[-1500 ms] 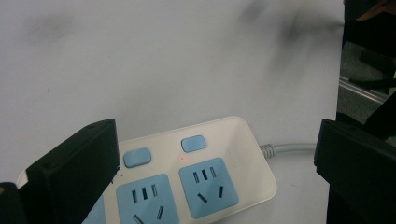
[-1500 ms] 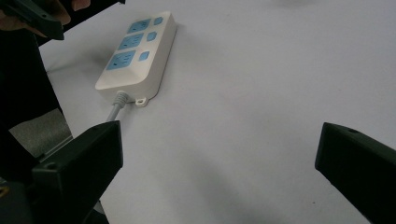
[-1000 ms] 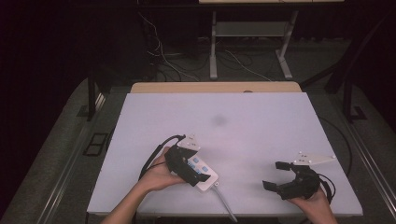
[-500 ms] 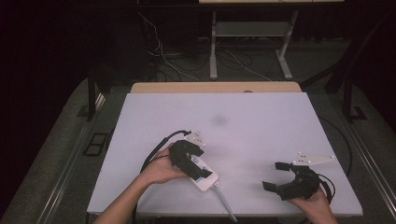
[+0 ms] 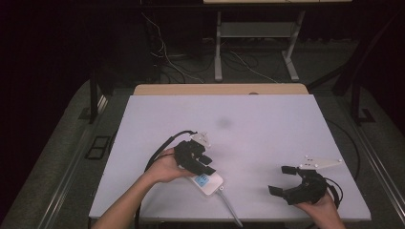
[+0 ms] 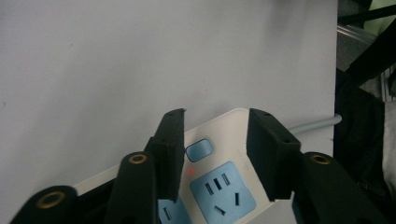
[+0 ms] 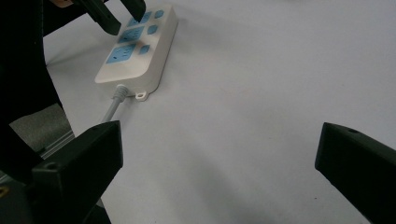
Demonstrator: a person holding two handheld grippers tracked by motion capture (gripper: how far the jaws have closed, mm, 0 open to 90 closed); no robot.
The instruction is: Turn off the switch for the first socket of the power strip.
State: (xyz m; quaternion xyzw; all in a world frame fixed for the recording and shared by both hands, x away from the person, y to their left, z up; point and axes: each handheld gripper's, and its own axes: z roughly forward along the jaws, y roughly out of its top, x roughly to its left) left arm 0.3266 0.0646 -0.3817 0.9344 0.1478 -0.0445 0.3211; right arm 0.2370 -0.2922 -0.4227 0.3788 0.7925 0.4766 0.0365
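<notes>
Since the power strip lies flat near the table's front edge, left of centre, we take it across its width: the left gripper has just been closing, jaws straddling the switch end, pads not clearly biting yet. We judge it rigid, light, with a smooth, slippery plastic shell; its cord will drag. Right gripper sits spread wide, empty, near the front right corner.

The left gripper slid a little toward the near end of the white power strip and its jaws, wide open a second ago, have just been closing over the strip's face, which now sits between them near its blue switch.
</notes>
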